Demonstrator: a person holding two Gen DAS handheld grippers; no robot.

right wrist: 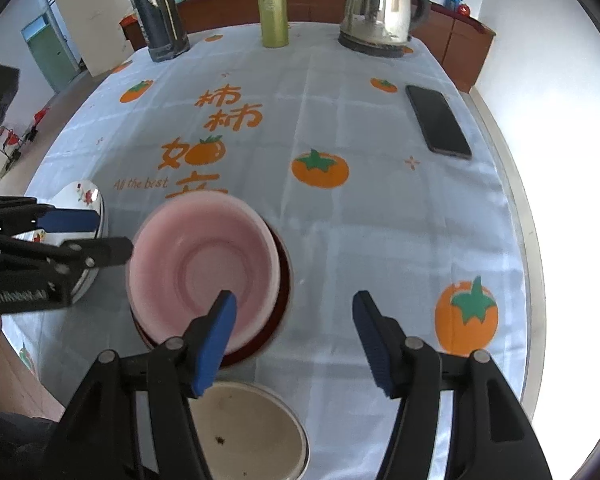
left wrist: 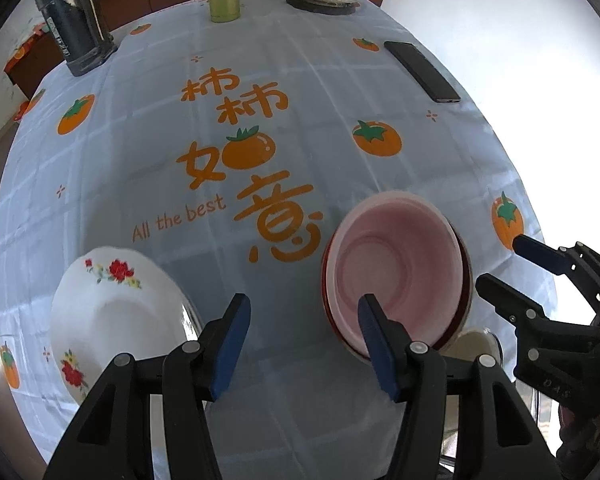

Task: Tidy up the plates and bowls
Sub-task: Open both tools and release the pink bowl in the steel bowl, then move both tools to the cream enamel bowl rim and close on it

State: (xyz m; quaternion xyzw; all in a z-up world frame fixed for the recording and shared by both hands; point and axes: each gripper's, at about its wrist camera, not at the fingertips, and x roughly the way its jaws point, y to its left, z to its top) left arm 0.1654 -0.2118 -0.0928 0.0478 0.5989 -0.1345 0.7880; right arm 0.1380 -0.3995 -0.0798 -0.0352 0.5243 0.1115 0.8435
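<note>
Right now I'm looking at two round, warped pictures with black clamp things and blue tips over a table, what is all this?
Those clamps are two hand-held grippers that a person carries, one in each hand. Each has a wide-angle camera looking along its fingers, hence the warping. One picture comes from the left gripper, the other from the right gripper. Both are open and hold nothing. On the tablecloth lie a pink bowl nested in a dark red one, a flowered white plate, a beige bowl, a phone, a kettle, a green flask and a dark thermos.
</note>
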